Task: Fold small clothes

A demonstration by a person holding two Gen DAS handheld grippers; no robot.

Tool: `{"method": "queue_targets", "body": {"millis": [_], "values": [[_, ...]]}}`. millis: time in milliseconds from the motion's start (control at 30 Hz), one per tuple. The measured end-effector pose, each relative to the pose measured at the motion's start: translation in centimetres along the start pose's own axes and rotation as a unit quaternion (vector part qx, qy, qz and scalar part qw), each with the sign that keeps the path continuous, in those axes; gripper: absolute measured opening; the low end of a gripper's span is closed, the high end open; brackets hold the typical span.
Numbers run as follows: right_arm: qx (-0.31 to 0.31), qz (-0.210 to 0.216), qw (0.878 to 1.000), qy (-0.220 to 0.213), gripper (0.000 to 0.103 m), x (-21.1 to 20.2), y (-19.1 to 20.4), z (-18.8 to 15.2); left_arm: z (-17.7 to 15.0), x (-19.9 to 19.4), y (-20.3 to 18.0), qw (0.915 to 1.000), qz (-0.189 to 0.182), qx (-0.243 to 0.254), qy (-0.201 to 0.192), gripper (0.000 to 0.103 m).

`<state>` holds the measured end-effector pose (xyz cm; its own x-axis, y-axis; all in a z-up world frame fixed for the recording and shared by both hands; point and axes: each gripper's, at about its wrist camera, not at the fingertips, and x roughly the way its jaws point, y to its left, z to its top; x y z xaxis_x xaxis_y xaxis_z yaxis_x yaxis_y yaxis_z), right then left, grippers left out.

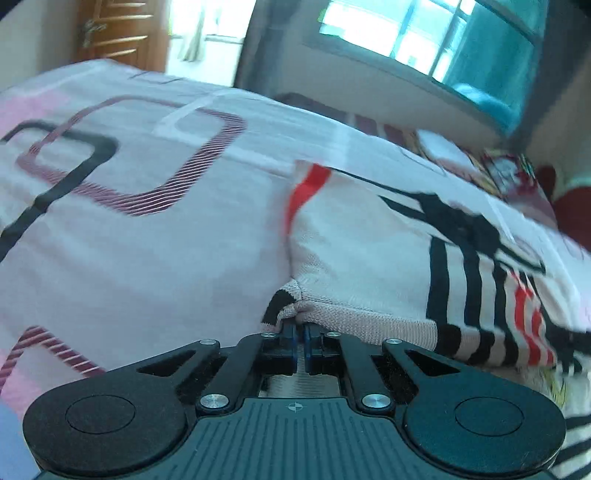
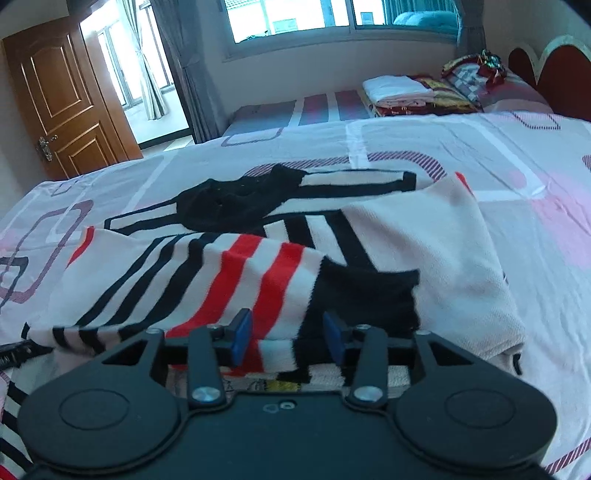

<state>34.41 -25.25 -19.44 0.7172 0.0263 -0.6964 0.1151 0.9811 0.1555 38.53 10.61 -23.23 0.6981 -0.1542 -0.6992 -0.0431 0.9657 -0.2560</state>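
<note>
A small knitted sweater (image 2: 424, 240), cream with black and red stripes and a black collar, lies partly folded on the bed. In the left wrist view my left gripper (image 1: 301, 325) is shut on a bunched edge of the sweater (image 1: 351, 258) and holds it just above the sheet. In the right wrist view my right gripper (image 2: 288, 332) is open, its blue pads (image 2: 242, 334) standing on either side of the red-striped and black sleeve end, which lies between them.
The bed sheet (image 2: 535, 177) is pale pink with square line patterns. A stack of folded clothes (image 2: 402, 92) lies at the far end near a red headboard (image 2: 546, 70). A wooden door (image 2: 62, 99) and a window (image 2: 295, 14) are beyond.
</note>
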Motion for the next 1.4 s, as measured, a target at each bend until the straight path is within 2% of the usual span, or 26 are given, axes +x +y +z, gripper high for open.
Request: {"method": "queue_targets", "body": {"millis": [100, 167, 300, 433, 533, 667, 733, 800, 867, 900, 1000, 1100, 1167, 1300, 1400], "values": [[0.01, -0.03, 1.0, 0.002, 0.036, 0.2, -1.2, 0.0, -0.6, -0.1, 0.0, 0.9999, 0.006, -0.007, -0.013, 0.006], [0.019, -0.024, 1.0, 0.004, 0.037, 0.4, -2.0, -0.5, -1.0, -0.1, -0.5, 0.9997, 0.016, 0.005, -0.017, 0.006], [-0.028, -0.038, 0.999, 0.006, 0.035, 0.8, -1.3, -0.8, -0.5, -1.0, -0.9, 0.9997, 0.016, 0.018, 0.008, 0.007], [-0.005, -0.034, 0.999, 0.007, 0.036, 0.0, -1.9, -0.5, -0.6, -3.7, -1.3, 0.9994, -0.004, 0.028, 0.021, 0.007], [0.014, -0.005, 1.0, -0.011, 0.038, -1.0, -1.5, 0.2, 0.1, -4.8, -2.6, 0.9992, -0.022, 0.035, 0.0, 0.007], [-0.008, 0.015, 1.0, -0.018, 0.039, -0.8, 0.5, 1.4, 1.9, -2.9, -4.6, 0.9982, -0.035, 0.047, -0.012, 0.007], [-0.022, 0.018, 1.0, -0.01, 0.04, -0.2, 1.5, 1.5, 1.9, -1.1, -5.1, 0.9977, -0.019, 0.065, 0.004, 0.007], [-0.038, 0.015, 0.999, 0.005, 0.039, 0.4, 1.9, 1.0, 1.3, 0.5, -4.6, 0.9972, -0.007, 0.066, 0.036, 0.007], [-0.068, -0.007, 0.997, 0.024, 0.039, 1.0, 1.8, -0.1, 0.4, 0.5, -3.8, 0.9971, -0.015, 0.071, 0.024, 0.006], [-0.083, -0.013, 0.996, 0.02, 0.039, 0.9, 1.5, -0.8, 0.4, 0.3, -3.7, 0.997, -0.015, 0.072, 0.025, 0.006], [-0.065, -0.015, 0.998, 0.017, 0.039, 0.4, 0.2, -0.8, 1.5, -0.3, -4.1, 0.9979, -0.011, 0.047, 0.043, 0.007], [-0.044, -0.014, 0.999, 0.018, 0.04, -0.2, -0.5, 0.0, 2.9, -0.9, -6.5, 0.9956, -0.027, 0.088, 0.019, 0.007], [-0.025, -0.004, 1.0, 0.003, 0.041, -0.5, -1.0, 1.0, 3.8, -0.3, -8.2, 0.9942, -0.044, 0.096, 0.019, 0.007], [-0.037, 0.0, 0.999, -0.008, 0.041, 0.4, -0.3, 2.9, 4.8, 1.7, -11.4, 0.9929, -0.049, 0.108, 0.009, 0.007], [-0.056, 0.01, 0.998, -0.004, 0.041, 1.7, 0.9, 3.6, 4.6, 3.5, -13.1, 0.9915, -0.045, 0.12, 0.019, 0.007]]}}
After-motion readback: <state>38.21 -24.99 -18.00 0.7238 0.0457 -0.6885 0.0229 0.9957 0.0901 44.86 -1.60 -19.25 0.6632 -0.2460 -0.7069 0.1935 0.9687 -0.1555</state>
